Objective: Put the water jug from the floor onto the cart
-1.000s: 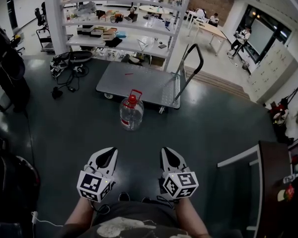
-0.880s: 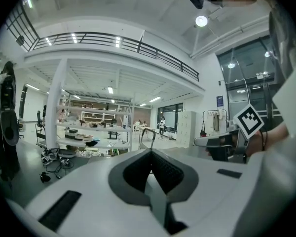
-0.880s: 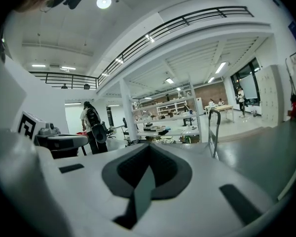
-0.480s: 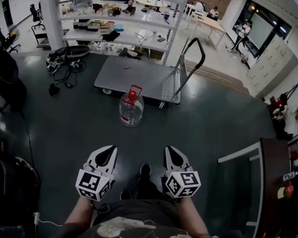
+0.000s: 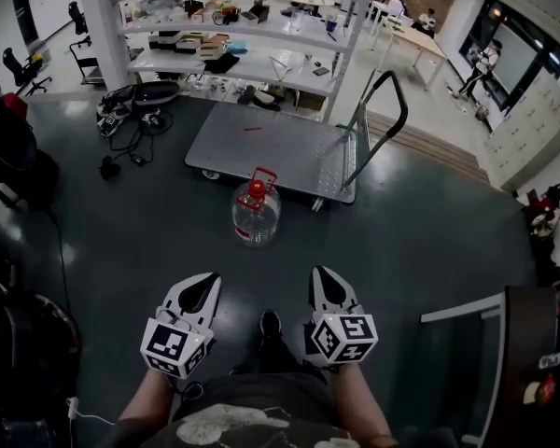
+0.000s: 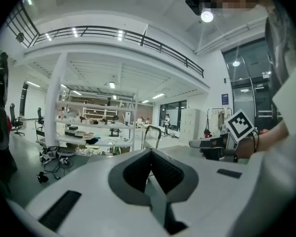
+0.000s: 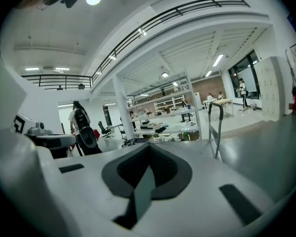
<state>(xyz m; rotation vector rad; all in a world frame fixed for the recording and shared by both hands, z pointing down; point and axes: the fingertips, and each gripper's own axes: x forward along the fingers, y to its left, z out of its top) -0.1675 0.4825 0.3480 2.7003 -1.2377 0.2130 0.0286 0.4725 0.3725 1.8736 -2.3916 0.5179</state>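
Observation:
The water jug point(image 5: 257, 213), clear with a red cap and red handle, stands upright on the dark floor in the head view. Just behind it is the flat grey cart point(image 5: 271, 146), its black handle point(image 5: 383, 119) on the right. My left gripper point(image 5: 204, 282) and right gripper point(image 5: 319, 274) are held side by side low in the picture. Both point at the jug from a good way short of it. Each has its jaws together with nothing between them. The jug is hidden in both gripper views. The cart handle point(image 6: 153, 131) shows in the left gripper view, and the same handle point(image 7: 215, 127) in the right one.
White shelving point(image 5: 233, 35) full of small items stands behind the cart. Cables and gear point(image 5: 121, 119) lie on the floor at left. A dark desk edge point(image 5: 513, 343) is at right. A person with a backpack point(image 7: 82, 127) stands off to the left. My foot point(image 5: 271, 325) shows between the grippers.
Both grippers have moved forward toward the jug. The jug and cart now sit lower and nearer in the head view. A foot has stepped out between the grippers.

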